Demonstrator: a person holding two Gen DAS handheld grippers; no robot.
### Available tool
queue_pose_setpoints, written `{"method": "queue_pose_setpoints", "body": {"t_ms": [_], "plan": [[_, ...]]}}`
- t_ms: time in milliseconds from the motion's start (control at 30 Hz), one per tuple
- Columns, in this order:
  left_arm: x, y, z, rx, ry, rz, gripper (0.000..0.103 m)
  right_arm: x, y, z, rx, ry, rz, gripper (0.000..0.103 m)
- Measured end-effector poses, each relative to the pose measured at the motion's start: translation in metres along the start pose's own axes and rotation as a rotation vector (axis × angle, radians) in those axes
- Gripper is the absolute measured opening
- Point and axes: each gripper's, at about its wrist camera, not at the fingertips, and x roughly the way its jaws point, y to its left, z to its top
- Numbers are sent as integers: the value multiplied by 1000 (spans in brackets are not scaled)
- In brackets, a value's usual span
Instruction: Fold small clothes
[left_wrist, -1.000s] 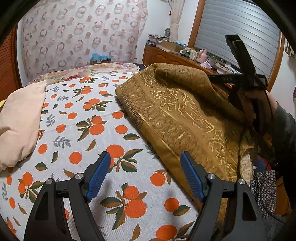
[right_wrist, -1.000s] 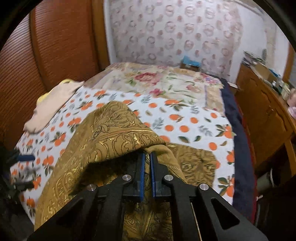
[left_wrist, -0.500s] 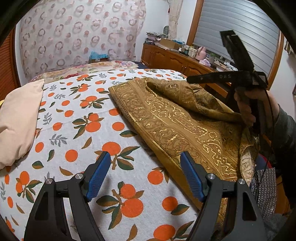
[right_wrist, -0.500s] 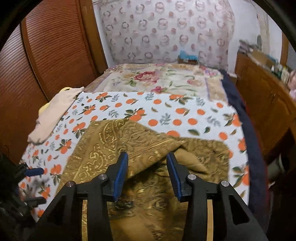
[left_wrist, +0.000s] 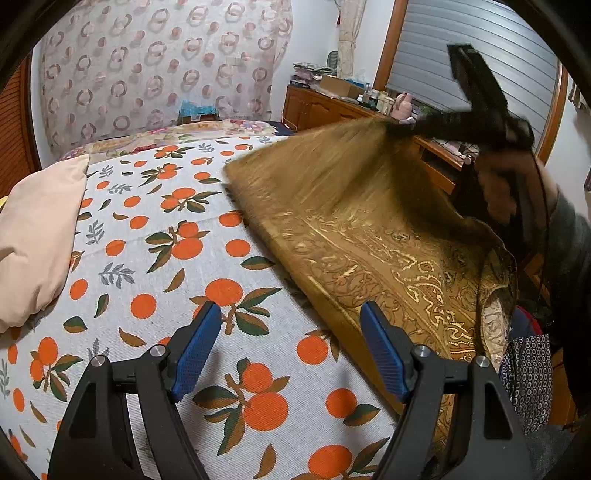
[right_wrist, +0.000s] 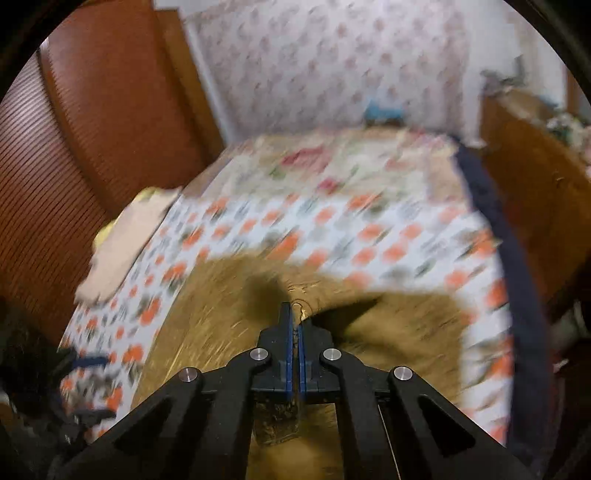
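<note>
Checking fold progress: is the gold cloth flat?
No. The cloth has one part lifted off the bed, pinched in the right tool.

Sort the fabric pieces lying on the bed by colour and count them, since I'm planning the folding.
Gold: 1, the patterned cloth pinched by the right gripper.
Peach: 1, the piece at the left edge.
Total: 2

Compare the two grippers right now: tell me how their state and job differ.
The left gripper is open with nothing between its pads, above the orange-print sheet; the right gripper is shut on the gold cloth. The left looks sharp; the right and its lifted cloth are motion-blurred. Both have black frames and blue pads.
</note>
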Motion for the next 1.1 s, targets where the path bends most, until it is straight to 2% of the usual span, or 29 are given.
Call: {"method": "queue_pose_setpoints", "body": {"t_ms": [133, 200, 267, 300, 333, 400, 500, 700, 867, 900, 933, 967, 1033, 1100], "plan": [[0, 0, 0, 3, -2, -3, 78, -18, -38, 26, 25, -34, -173, 2], [0, 1, -1, 6, -2, -2, 78, -13, -47, 30, -23, -4, -240, 3], [-1, 1, -1, 6, -3, -2, 78, -3, -54, 27, -46, 68, -276, 9], [-1, 2, -2, 4, -5, -2, 78, 0, -55, 24, -55, 82, -286, 14], [-1, 1, -1, 3, -6, -1, 78, 1, -55, 18, -67, 85, -288, 28], [-1, 1, 0, 2, -7, -1, 78, -2, -53, 4, -85, 82, -275, 44], [-1, -1, 2, 4, -7, 2, 78, -9, -48, -25, -94, 94, -224, 51], [-2, -6, 6, 7, -19, 2, 78, -36, -47, -84, -93, 126, -201, 51], [-1, -17, 9, 25, -21, -5, 78, -59, -43, -111, -77, 145, -194, 51], [-1, -20, 10, 31, -22, -7, 78, -70, -37, -115, -77, 145, -188, 43], [-1, -22, 11, 36, -22, -8, 78, -74, -36, -119, -83, 146, -180, 21], [-1, -23, 11, 39, -21, -9, 78, -76, -33, -121, -91, 149, -170, 11], [-2, -27, 12, 51, -21, -9, 78, -89, -31, -125, -102, 125, -159, 3], [-3, -30, 12, 59, -22, -11, 78, -109, -33, -122, -85, 89, -141, 3]]}}
